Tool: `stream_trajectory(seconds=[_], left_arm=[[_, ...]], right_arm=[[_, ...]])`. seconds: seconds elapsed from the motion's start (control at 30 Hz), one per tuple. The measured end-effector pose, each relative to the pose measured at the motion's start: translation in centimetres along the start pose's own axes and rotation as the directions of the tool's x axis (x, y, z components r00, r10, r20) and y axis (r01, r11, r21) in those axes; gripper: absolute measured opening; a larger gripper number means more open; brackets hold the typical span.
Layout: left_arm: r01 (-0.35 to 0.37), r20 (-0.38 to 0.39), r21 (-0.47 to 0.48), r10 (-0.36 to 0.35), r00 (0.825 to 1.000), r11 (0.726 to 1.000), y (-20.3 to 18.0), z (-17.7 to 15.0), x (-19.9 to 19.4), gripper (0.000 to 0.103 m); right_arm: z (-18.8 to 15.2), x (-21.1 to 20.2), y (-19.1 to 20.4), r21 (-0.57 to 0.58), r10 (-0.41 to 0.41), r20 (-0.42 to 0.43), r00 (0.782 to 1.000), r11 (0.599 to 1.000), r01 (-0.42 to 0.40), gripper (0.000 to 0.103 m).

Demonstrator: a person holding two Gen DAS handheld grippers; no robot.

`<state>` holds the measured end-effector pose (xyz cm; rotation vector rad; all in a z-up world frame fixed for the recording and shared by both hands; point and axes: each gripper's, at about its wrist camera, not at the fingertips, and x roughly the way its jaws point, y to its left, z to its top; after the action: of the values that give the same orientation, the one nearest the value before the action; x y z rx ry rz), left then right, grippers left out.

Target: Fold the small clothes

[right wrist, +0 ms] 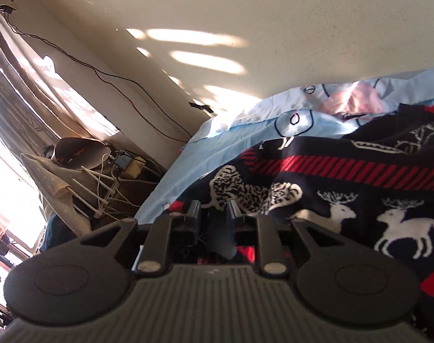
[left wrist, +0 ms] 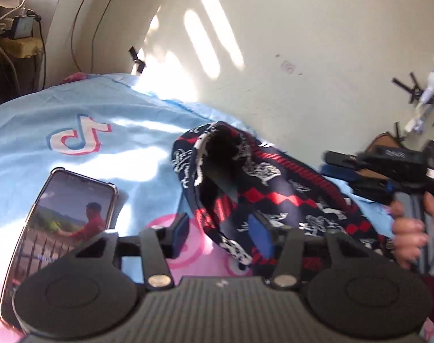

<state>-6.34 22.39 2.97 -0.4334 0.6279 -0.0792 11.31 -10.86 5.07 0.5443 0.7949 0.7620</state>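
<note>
A dark navy knit sweater [left wrist: 262, 183] with red bands and white reindeer lies crumpled on the bed, its collar opening turned up. My left gripper [left wrist: 221, 233] hovers at its near edge, jaws wide apart; only bedsheet and the sweater's hem show between them, and the pads press on nothing. In the right wrist view the same sweater [right wrist: 345, 188] fills the right half. My right gripper [right wrist: 214, 214] sits low over its edge with a narrow gap between the fingers. From the left wrist view the right gripper [left wrist: 339, 168] is blurred, held by a hand [left wrist: 411, 234], nothing hanging from it.
A phone [left wrist: 65, 220] with a lit screen lies on the light blue and pink bedsheet [left wrist: 74, 108] left of my left gripper. A cream wall [left wrist: 302, 28] runs behind the bed. Cables, a router and a curtain [right wrist: 111, 171] crowd the far left corner.
</note>
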Motion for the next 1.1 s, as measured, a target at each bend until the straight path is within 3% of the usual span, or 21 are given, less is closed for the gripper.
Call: stream_trajectory(seconds=[0.1,0.17,0.2,0.23,0.27,0.37,0.4,0.47,0.53,0.63,0.67,0.7,0.73,0.8,0.87,1.0,1.1], left_arm=[[-0.075,-0.045,0.015,0.075,0.996,0.997,-0.5,0.9,3.0,0.053],[-0.113,-0.069,0.034,0.115,0.991,0.993,-0.8,1.0,5.0,0.045],[-0.138,-0.079,0.046,0.141,0.987,0.989,-1.0,1.1,5.8,0.022],[-0.179,-0.085,0.055,0.183,0.979,0.982,-1.1,1.1,6.5,0.007],[-0.223,-0.070,0.052,0.226,0.972,0.974,-1.0,1.2,6.5,0.009],[-0.221,0.020,-0.013,0.221,0.975,0.975,-0.1,2.5,3.2,0.009],[-0.239,0.060,-0.019,0.240,0.969,0.971,-0.1,2.9,1.8,0.009],[-0.322,0.137,0.039,0.314,0.939,0.946,-0.5,3.4,-0.8,0.010],[-0.322,0.141,0.084,0.309,0.941,0.943,-0.4,3.9,-2.6,0.013],[-0.355,0.187,0.127,0.329,0.926,0.926,-1.3,5.6,-4.0,0.020],[-0.355,0.209,0.144,0.323,0.923,0.924,-1.9,6.4,-4.2,0.029],[-0.348,0.227,0.155,0.309,0.923,0.925,-2.6,7.2,-4.0,0.041],[-0.333,0.238,0.168,0.290,0.927,0.928,-3.5,8.1,-3.7,0.045],[-0.296,0.245,0.226,0.240,0.939,0.928,-5.6,10.0,-1.7,0.046],[-0.280,0.244,0.317,0.208,0.947,0.906,-8.3,11.7,1.8,0.045],[-0.217,0.130,0.432,0.178,0.975,0.875,-12.1,14.2,11.4,0.043],[-0.201,0.053,0.498,0.201,0.978,0.844,-13.2,15.1,18.6,0.040]], right_arm=[[-2.3,-1.6,-1.8,0.019,-0.024,0.005,1.000,1.000,0.023,0.029],[-4.3,-2.4,-3.1,0.040,-0.039,-0.016,0.999,0.998,0.040,0.029],[-5.3,-2.5,-3.8,0.063,-0.044,-0.038,0.998,0.997,0.047,0.029],[-6.6,-2.2,-4.8,0.107,-0.031,-0.085,0.996,0.993,0.040,0.029],[-7.8,-1.7,-5.5,0.140,-0.015,-0.145,0.989,0.990,0.036,0.029],[-8.7,-2.9,-5.2,0.111,0.017,-0.132,0.991,0.994,-0.002,0.027],[-8.1,-3.4,-5.0,0.101,0.031,-0.141,0.990,0.995,-0.017,0.029],[-6.4,-4.5,-4.7,0.061,0.041,-0.116,0.992,0.998,-0.034,0.029],[-4.0,-5.9,-4.0,-0.019,0.033,-0.072,0.997,0.999,-0.034,0.029],[0.1,-6.8,-3.4,-0.168,-0.046,0.020,0.999,0.985,0.049,0.031],[1.6,-6.5,-3.4,-0.202,-0.086,0.056,0.995,0.975,0.095,0.032],[3.3,-6.0,-3.8,-0.224,-0.132,0.098,0.986,0.963,0.151,0.040],[4.8,-5.5,-4.6,-0.230,-0.173,0.132,0.976,0.952,0.200,0.050],[7.7,-3.6,-6.4,-0.241,-0.262,0.182,0.948,0.923,0.301,0.056],[9.8,-1.3,-8.5,-0.269,-0.327,0.169,0.930,0.892,0.362,0.058],[11.5,3.8,-12.8,-0.291,-0.430,0.037,0.902,0.859,0.421,0.059],[10.7,5.0,-14.9,-0.313,-0.435,-0.055,0.899,0.862,0.398,0.059]])
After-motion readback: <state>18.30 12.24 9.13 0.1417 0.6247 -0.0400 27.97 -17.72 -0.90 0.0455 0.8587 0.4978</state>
